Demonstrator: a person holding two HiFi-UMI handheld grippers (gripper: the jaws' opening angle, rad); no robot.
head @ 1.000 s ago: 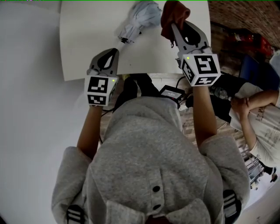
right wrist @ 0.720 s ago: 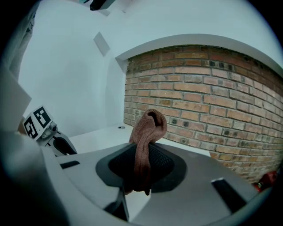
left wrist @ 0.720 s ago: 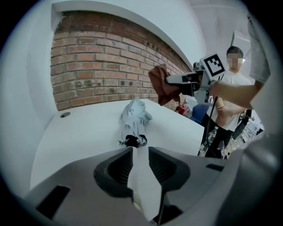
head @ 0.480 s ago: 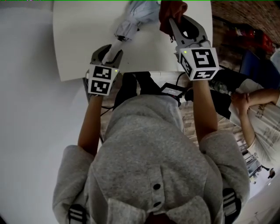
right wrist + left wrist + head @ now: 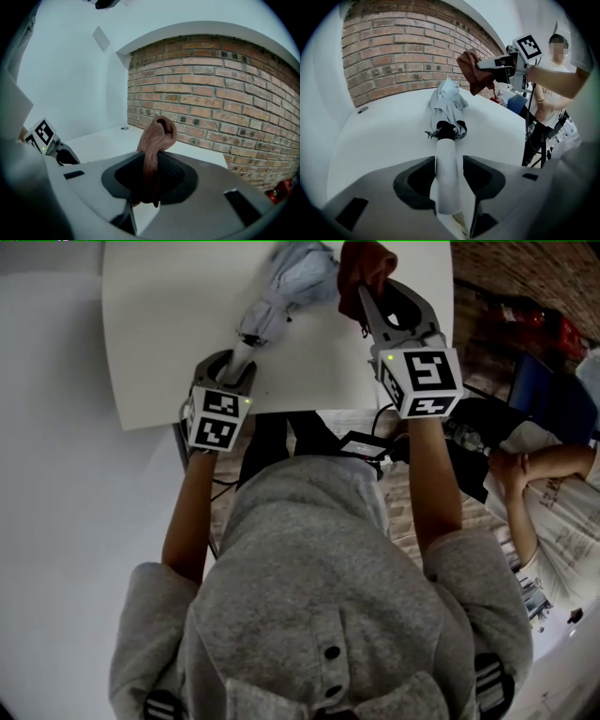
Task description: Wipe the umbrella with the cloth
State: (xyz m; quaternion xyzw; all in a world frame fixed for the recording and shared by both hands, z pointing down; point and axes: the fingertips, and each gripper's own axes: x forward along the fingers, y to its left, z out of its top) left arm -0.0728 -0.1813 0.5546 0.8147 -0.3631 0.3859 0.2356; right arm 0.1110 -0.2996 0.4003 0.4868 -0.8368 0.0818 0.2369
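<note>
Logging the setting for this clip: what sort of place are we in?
Probably an indoor lab or data-collection workroom, not a home: a bare white table before an exposed brick wall, a cabled black box below the table's edge, and a second person sitting nearby.

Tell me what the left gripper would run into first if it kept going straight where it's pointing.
The umbrella's white handle: it lies between the opening jaws of the left gripper. Pushed further, the gripper would probably slide along it to the black collar and folded canopy.
</note>
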